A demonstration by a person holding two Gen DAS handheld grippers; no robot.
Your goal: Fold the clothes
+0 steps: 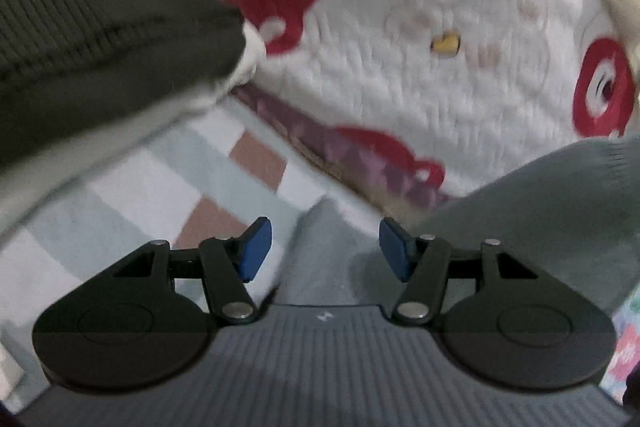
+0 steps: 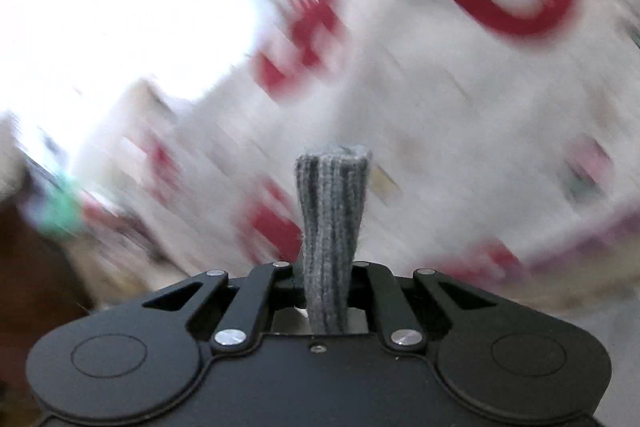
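White quilted bedspread [image 1: 400, 75] with red bear prints, filling the far half of the left wrist view and, heavily blurred, most of the right wrist view [image 2: 460, 131]; purple patterned border [image 1: 312, 139] along its near edge. Checked sheet [image 1: 132, 187] in pale green, white and brown squares, just below that border, toward the near left side. Dark olive knit garment [image 1: 88, 11], ribbed, with a stitched hem, at upper left of the left wrist view, overlapping the bedspread's left part and the sheet; pale lining visible under its hem. Grey cloth [image 1: 540, 211] at lower right of the left wrist view, lying over the bedspread's near edge and reaching under the gripper; garment type not determinable. Small yellow mark [image 1: 445, 44] on the bedspread, well apart from both garments. Left gripper [image 1: 325, 247]: blue pads [image 1: 253, 250] set wide apart, nothing between them, grey cloth directly beneath. Right gripper [image 2: 329, 269]: jaws closed tight on a bunched strip of grey ribbed knit [image 2: 331, 223], the strip standing upright between the linkages and flaring above them; pads hidden by the knit. Remainder of that garment out of view. Bright overexposed area at upper left of the right wrist view, content not readable.
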